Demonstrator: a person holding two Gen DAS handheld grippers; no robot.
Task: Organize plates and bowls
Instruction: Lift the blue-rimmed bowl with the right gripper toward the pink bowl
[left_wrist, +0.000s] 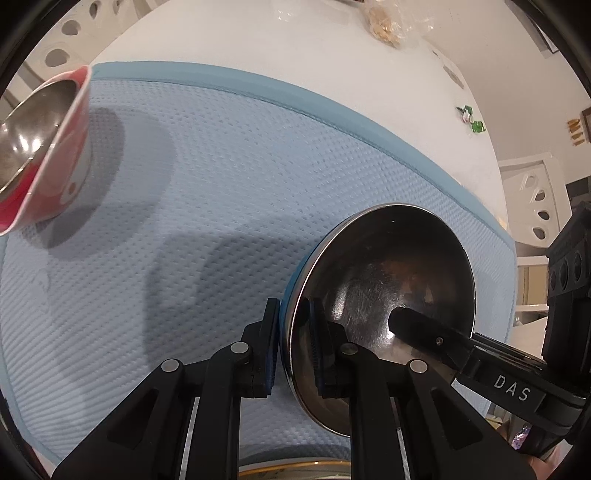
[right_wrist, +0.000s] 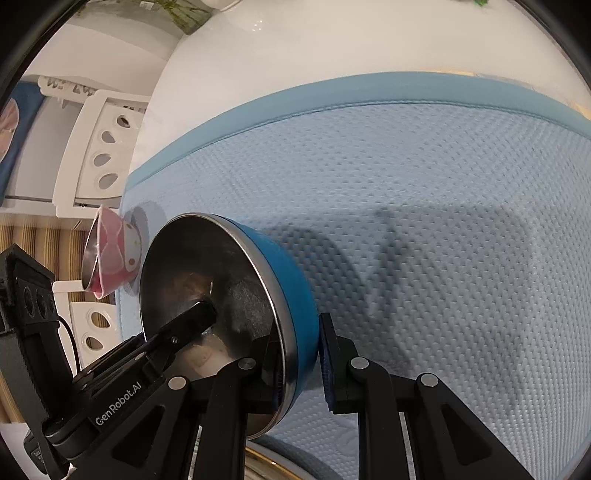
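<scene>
A blue bowl (left_wrist: 388, 266) with a shiny steel inside stands on the light blue mat (left_wrist: 221, 184). My left gripper (left_wrist: 295, 343) is shut on its near left rim, one pad outside and one inside. My right gripper (right_wrist: 299, 362) is shut on the opposite rim of the same blue bowl (right_wrist: 236, 273), and its inner finger (left_wrist: 417, 328) shows inside the bowl in the left wrist view. A pink bowl (left_wrist: 44, 147) with a steel lining stands apart at the mat's left edge; the right wrist view shows this pink bowl (right_wrist: 114, 254) behind the blue one.
The mat (right_wrist: 406, 184) lies on a white round table (left_wrist: 295, 48). A gold-rimmed plate (left_wrist: 295, 469) peeks out below the grippers. A clear snack bag (left_wrist: 384, 22) and green wrappers (left_wrist: 471, 120) lie farther back. White chairs (right_wrist: 103, 155) stand around the table.
</scene>
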